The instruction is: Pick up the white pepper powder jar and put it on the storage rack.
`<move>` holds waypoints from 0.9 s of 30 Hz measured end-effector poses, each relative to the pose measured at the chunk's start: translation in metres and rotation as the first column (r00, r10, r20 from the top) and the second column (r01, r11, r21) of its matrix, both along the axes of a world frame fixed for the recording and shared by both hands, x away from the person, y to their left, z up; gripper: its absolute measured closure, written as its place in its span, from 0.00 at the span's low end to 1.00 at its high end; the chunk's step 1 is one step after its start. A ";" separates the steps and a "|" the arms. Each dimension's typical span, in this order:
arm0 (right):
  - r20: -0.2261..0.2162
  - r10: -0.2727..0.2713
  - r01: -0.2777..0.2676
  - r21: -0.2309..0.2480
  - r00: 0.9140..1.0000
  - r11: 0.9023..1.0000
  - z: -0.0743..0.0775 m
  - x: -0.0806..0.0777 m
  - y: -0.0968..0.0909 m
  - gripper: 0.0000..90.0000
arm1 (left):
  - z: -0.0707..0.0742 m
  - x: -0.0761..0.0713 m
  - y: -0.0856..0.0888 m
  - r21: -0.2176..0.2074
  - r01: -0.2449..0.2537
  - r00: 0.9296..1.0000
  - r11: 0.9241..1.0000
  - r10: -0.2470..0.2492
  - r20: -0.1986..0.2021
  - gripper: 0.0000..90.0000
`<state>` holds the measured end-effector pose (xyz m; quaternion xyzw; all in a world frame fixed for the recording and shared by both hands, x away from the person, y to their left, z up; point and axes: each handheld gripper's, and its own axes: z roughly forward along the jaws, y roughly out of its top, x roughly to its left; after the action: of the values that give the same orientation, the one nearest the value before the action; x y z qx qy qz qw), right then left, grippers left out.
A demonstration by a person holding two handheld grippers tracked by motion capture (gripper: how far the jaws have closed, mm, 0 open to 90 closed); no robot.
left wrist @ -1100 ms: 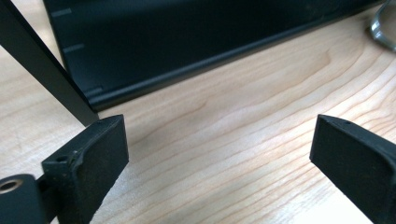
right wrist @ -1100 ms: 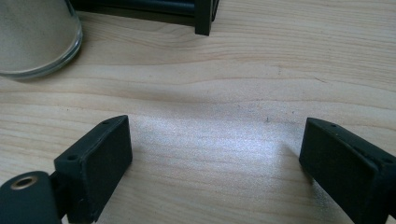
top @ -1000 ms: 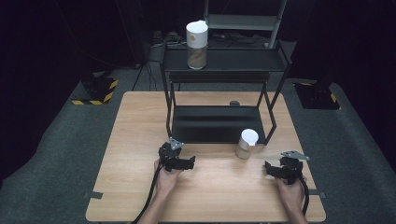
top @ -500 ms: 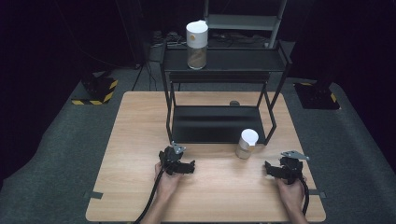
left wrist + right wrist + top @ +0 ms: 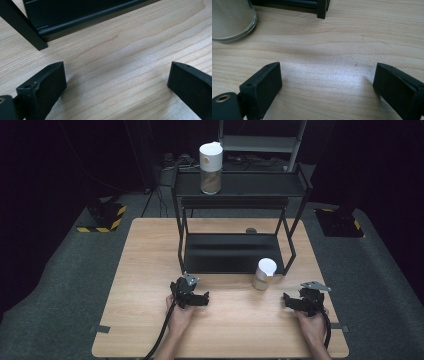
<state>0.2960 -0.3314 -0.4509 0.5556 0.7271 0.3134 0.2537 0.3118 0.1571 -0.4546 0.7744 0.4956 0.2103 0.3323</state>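
Observation:
My left gripper (image 5: 204, 299) lies low over the wooden table (image 5: 145, 270), in front of the black rack's (image 5: 240, 185) left leg. In the left gripper view the left gripper (image 5: 116, 72) is open, its jaws have just been opening, and only bare wood lies between them. My right gripper (image 5: 286, 300) rests near the table's right front, open too. The right gripper (image 5: 327, 70) has likewise just been opening, with nothing between its jaws. A small glass jar (image 5: 263, 274) with a white lid stands on the table between the grippers, by the rack's front. The jar's base (image 5: 229, 20) is at upper left in the right gripper view.
A taller white-lidded jar (image 5: 210, 161) stands on the rack's top shelf. The rack's lower shelf (image 5: 75, 12) and a leg (image 5: 22, 27) lie just ahead of the left gripper. A small dark object (image 5: 251, 230) sits on the table behind the rack.
The left gripper has slid a little toward the table's near edge. The right gripper has stayed where it was.

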 end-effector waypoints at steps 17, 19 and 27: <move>0.002 0.141 -0.141 0.036 0.990 0.989 0.003 -0.005 0.000 0.06 | 0.000 -0.001 -0.001 0.003 -0.002 1.000 1.000 0.002 0.003 0.02; 0.006 0.185 -0.185 0.046 0.983 0.982 0.003 -0.003 0.001 0.06 | 0.000 -0.001 -0.001 0.003 -0.002 1.000 1.000 0.002 0.003 0.03; 0.032 0.253 -0.255 0.089 0.967 0.963 0.006 0.004 0.011 0.07 | 0.000 -0.001 -0.001 0.005 -0.003 1.000 1.000 0.003 0.003 0.03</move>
<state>0.2997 -0.3209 -0.4447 0.4655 0.7746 0.3822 0.1928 0.3108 0.1559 -0.4546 0.7742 0.4957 0.2131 0.3308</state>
